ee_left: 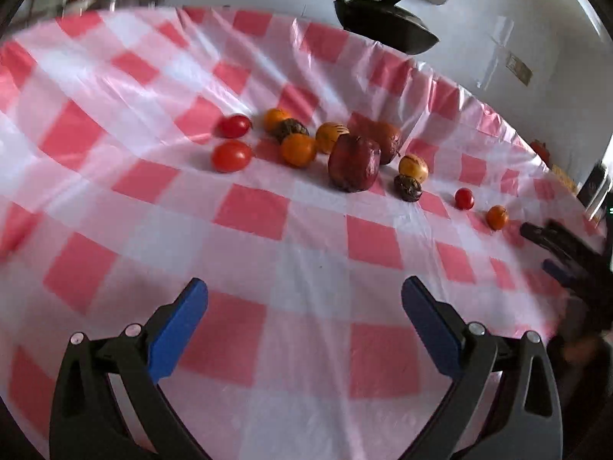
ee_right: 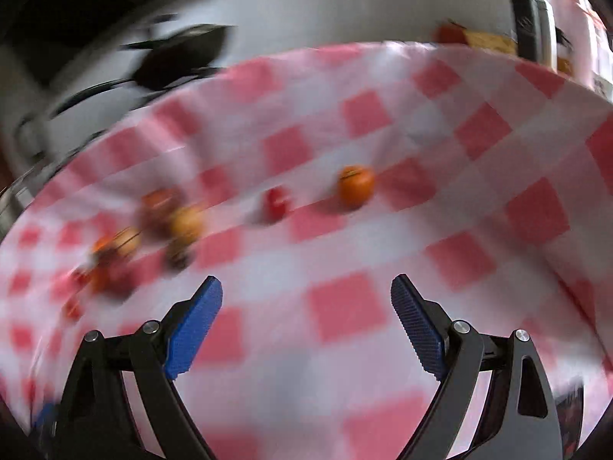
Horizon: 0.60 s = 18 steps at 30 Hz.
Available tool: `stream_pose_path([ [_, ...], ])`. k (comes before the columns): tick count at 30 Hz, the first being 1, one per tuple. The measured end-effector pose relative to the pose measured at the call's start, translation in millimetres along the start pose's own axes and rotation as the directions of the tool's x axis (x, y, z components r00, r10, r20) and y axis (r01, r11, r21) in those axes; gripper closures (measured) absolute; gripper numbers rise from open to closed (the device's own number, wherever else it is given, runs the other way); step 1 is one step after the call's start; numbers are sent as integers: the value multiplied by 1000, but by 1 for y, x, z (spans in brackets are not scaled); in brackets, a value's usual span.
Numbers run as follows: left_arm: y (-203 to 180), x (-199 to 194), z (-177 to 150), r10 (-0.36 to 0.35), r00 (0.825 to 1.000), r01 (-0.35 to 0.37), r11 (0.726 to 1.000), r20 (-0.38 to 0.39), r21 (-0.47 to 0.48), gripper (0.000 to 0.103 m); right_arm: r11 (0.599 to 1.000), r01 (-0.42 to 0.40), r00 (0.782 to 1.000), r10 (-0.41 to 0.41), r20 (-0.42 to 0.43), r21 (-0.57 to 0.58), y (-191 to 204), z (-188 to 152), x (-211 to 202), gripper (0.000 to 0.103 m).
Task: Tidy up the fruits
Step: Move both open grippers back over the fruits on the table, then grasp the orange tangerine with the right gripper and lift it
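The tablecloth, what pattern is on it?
The tablecloth has red and white checks, sharpest in the left wrist view.

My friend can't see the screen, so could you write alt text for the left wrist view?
Small red, orange and dark fruits lie scattered on a red-and-white checked tablecloth. The left tool hangs open and empty in the foreground, and the right tool shows blurred at the right edge.

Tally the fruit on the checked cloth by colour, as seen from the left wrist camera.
Red, small and round: 3, e.g.
Orange or yellow-orange: 5, e.g.
Large dark red: 2, e.g.
Small, dark and wrinkled: 2, e.g.
Total: 12
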<state>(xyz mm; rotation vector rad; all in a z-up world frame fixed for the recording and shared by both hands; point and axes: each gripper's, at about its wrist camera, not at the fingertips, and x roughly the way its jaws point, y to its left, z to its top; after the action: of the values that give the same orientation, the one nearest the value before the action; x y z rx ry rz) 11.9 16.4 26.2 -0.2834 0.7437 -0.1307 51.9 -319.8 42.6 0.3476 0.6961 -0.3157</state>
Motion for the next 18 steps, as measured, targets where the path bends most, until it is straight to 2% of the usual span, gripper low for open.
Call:
stream_pose_path([
  [1, 3, -1, 1, -37, 999, 37, 999, 32, -22, 2, 999, 31, 999, -31, -15, 20, -6, 14, 20, 16],
  [4, 9, -5, -2, -70, 997, 72, 997, 37, -37, 2, 996, 81, 996, -79, -48, 24, -11, 39, 58, 17],
  [8, 13, -8, -2, -85, 995, 87, 995, 42, -51, 2, 992, 125, 987, -126, -101, -17, -7, 60, 105, 27],
  [10, 12, -10, -2, -79, 996, 81, 996, 48, -48, 2, 990, 135, 985, -137, -104, -29, -3, 67, 116, 30],
  [12, 8, -9, -2, -74, 996, 75, 997, 44, -29, 2, 983, 175, 974, -181, -133, -59, 0, 69, 129, 35],
  [13, 7, -9, -2, -73, 997, 74, 997, 40, -25, 2, 981, 181, 971, -189, -147, -70, 1, 67, 134, 51],
  [14, 8, -8, -2, -71, 997, 72, 997, 34, -30, 2, 980, 186, 971, -194, -139, -70, 1, 65, 133, 59],
  [18, 12, -7, -1, -71, 997, 72, 996, 38, -49, 2, 989, 139, 983, -143, -117, -42, 2, 52, 115, 59],
])
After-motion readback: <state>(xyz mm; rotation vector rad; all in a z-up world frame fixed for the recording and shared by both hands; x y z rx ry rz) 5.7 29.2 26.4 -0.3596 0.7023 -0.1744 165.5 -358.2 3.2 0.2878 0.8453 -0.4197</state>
